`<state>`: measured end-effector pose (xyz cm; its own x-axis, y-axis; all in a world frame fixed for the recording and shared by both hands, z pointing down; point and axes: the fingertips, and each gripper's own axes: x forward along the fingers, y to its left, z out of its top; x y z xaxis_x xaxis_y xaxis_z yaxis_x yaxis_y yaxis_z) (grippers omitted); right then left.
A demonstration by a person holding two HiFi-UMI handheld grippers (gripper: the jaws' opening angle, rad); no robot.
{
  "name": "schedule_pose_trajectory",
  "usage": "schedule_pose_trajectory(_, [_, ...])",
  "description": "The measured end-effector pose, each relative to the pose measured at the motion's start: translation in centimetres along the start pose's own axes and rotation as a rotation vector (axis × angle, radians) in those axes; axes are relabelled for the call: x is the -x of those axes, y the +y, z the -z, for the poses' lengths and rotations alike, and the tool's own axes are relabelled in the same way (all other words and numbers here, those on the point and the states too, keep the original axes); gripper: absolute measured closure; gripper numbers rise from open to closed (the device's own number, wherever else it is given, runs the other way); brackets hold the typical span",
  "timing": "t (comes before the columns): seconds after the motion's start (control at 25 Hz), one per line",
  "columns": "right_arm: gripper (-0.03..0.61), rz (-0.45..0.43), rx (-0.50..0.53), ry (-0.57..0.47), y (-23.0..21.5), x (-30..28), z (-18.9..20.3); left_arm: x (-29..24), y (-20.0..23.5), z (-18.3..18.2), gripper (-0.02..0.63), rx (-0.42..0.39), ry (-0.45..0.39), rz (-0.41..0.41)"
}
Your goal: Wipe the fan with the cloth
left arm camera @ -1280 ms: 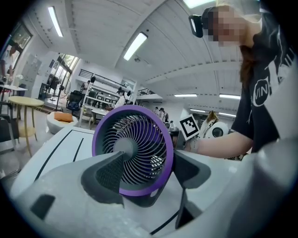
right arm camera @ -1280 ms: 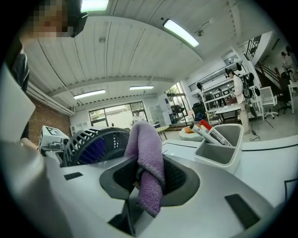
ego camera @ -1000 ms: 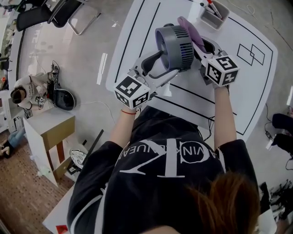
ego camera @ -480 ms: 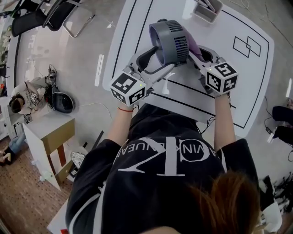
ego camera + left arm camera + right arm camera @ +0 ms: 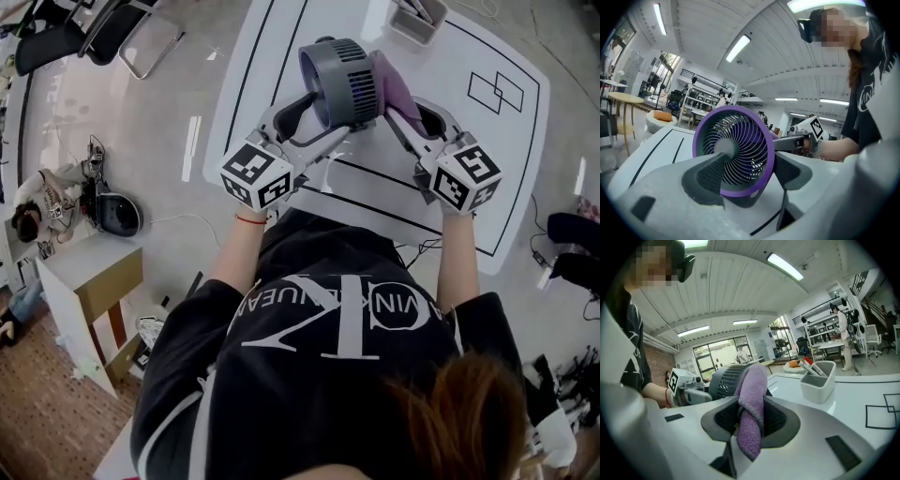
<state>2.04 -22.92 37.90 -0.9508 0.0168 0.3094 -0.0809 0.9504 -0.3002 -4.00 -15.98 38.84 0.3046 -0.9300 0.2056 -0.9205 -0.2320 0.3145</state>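
The fan [image 5: 339, 70] has a grey housing and a purple front ring, and it is held above the white table [image 5: 511, 150]. My left gripper [image 5: 314, 111] is shut on it. In the left gripper view the fan's [image 5: 733, 154] grille faces the camera between the two fingers [image 5: 708, 177]. My right gripper [image 5: 405, 108] is shut on a purple cloth [image 5: 394, 82], which lies against the fan's right side. In the right gripper view the cloth [image 5: 751, 413] hangs folded between the jaws, with the fan's grey rear [image 5: 725, 378] just behind it.
A grey pen holder [image 5: 419, 17] with markers stands at the table's far edge [image 5: 816, 379]. Black tape lines and two small squares [image 5: 492, 91] mark the tabletop. On the floor to the left are a seated person [image 5: 37, 202], a low cabinet [image 5: 94, 281] and chairs [image 5: 103, 33].
Both grippers have shifted a little with the fan and the cloth. The right gripper's marker cube has come back towards the person. The cloth stays against the fan's side.
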Motion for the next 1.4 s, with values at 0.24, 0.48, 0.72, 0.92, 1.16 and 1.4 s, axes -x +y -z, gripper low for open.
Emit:
schedule_pose_trajectory(0.24, [0.476, 0.005, 0.045, -0.02, -0.6, -0.6, -2.3, -0.2, -0.1, -0.1, 0.29, 0.004, 0.014, 0.008])
schedule_pose_trajectory(0.48, [0.476, 0.01, -0.006, -0.024, -2.2, -2.5, -2.3, -0.2, -0.3, -0.2, 0.29, 0.008, 0.019, 0.008])
schedule_pose_trajectory(0.72, [0.477, 0.045, -0.036, 0.013, -3.1, -4.1, -0.7, 0.0, -0.1, -0.1, 0.29, 0.01, 0.016, 0.01])
schedule_pose_trajectory(0.92, [0.479, 0.056, -0.06, 0.046, -3.2, -4.5, 0.9, 0.0, 0.0, 0.1, 0.29, 0.016, 0.009, 0.012])
schedule_pose_trajectory(1.16, [0.476, 0.089, 0.14, 0.071, -4.0, -3.8, -1.8, 0.4, -0.2, 0.2, 0.299, 0.021, 0.012, 0.013])
schedule_pose_trajectory(1.4, [0.474, -0.003, 0.576, 0.26, -3.2, -6.5, -8.0, 0.1, -0.3, 0.4, 0.31, 0.053, -0.001, 0.014])
